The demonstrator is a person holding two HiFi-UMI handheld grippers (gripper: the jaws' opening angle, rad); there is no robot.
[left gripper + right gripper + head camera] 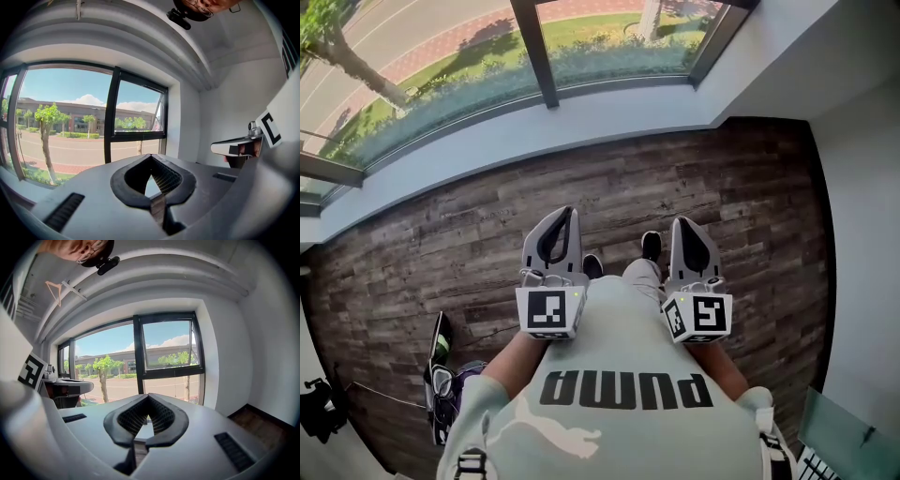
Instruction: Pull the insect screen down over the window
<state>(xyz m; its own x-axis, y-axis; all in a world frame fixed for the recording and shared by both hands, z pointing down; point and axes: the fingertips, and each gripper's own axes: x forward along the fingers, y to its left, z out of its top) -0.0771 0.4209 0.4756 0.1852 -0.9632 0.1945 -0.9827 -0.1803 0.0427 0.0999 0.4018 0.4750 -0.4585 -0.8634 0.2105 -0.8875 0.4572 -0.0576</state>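
Observation:
The window [441, 66] runs along the far side of the room, with a black mullion [534, 47] between its panes. Through the left gripper view the window [65, 122] shows bare glass onto a street and trees, and the right gripper view shows the same window [164, 352] with a small upper sash; I see no screen over the panes. My left gripper [570, 212] and right gripper [682, 221] hang side by side at waist height, well back from the glass and pointing toward it. The left gripper [150, 155] and the right gripper [148, 396] are both shut, with nothing between the pads.
Dark wooden floor [469, 234] lies between me and the white sill [534, 131]. A bag and other dark items [441, 375] sit on the floor at lower left. A white wall [862, 234] closes the right side. A clothes hanger [58, 291] hangs from the ceiling rail.

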